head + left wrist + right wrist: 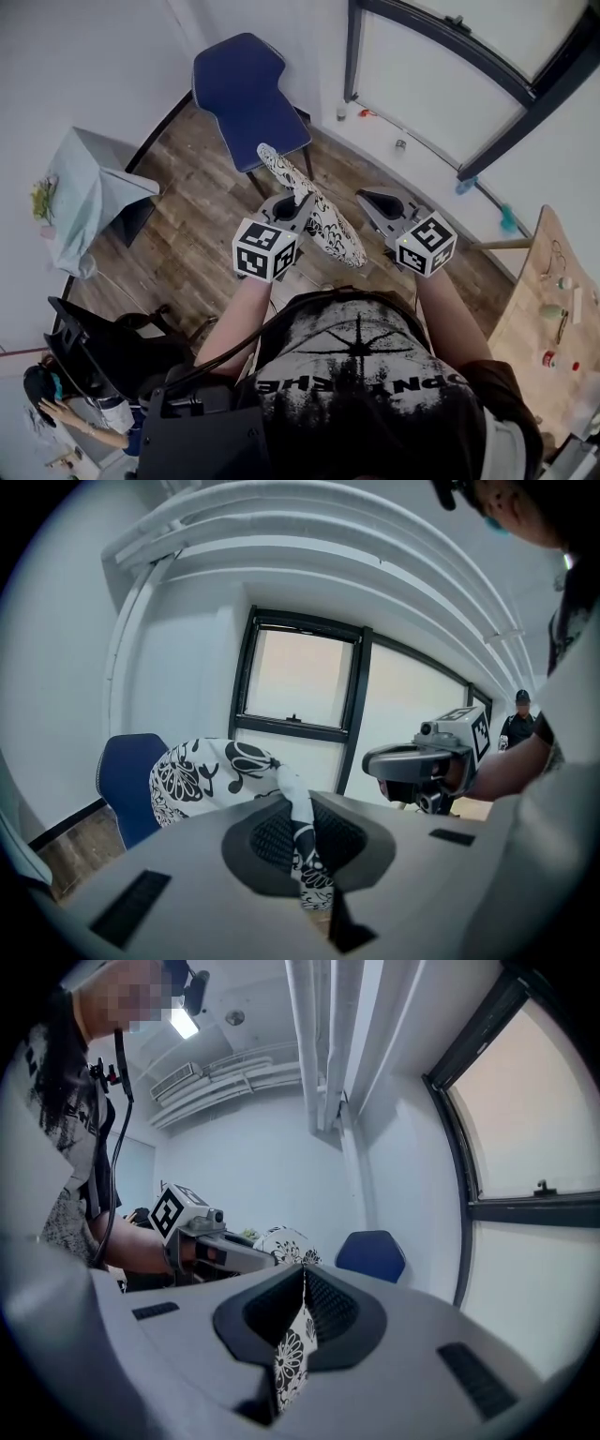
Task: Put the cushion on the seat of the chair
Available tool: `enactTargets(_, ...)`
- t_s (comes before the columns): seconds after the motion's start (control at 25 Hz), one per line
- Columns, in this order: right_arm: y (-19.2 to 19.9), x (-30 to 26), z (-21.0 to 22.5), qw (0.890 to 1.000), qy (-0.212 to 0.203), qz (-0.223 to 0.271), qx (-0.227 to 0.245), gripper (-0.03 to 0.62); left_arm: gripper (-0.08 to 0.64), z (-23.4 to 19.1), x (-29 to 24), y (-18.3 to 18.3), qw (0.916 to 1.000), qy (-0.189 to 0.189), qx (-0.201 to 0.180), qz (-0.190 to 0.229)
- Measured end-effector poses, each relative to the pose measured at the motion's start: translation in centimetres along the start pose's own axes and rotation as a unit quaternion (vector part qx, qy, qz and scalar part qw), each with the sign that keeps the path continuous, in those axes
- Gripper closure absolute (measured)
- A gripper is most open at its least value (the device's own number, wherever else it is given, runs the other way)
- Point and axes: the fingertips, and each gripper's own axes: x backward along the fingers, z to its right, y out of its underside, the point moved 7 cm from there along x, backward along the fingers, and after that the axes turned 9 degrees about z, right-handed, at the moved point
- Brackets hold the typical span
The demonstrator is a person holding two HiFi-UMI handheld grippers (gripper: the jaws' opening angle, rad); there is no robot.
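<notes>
1. T-shirt (361,375): a row of big letters runs across the print, upside down in the head view and too broken up to read.
2. The cube (265,249) on the left tool (298,200) and the cube (427,244) on the right tool (368,199) only have black-and-white square patterns, no words or numbers.

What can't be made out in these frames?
- Chair seat: left gripper view, behind the cushion and the left gripper.
- Cushion's full outline: head view, seen edge-on, left gripper covers part.
- Small items on the wooden table: head view, too small, table cut by the right edge.
- Where the right gripper holds the cushion: head view, too small.
</notes>
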Motion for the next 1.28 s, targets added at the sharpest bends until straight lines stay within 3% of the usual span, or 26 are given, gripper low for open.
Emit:
enactTargets(0.72,0.2,-6.4,2.2,1.0,-0.013,-0.015,0.003,0.574,0.538,-6.9,-0.1,-0.3,0.9992,-0.029,0.023,0.011)
enactTargets(1.28,0.3,-14.7,11.2,0.996,-0.078,-0.032,-0.019,0.574,0.538,-13.6,-7.4,-1.9,0.9961,-0.077,0.042,0.001)
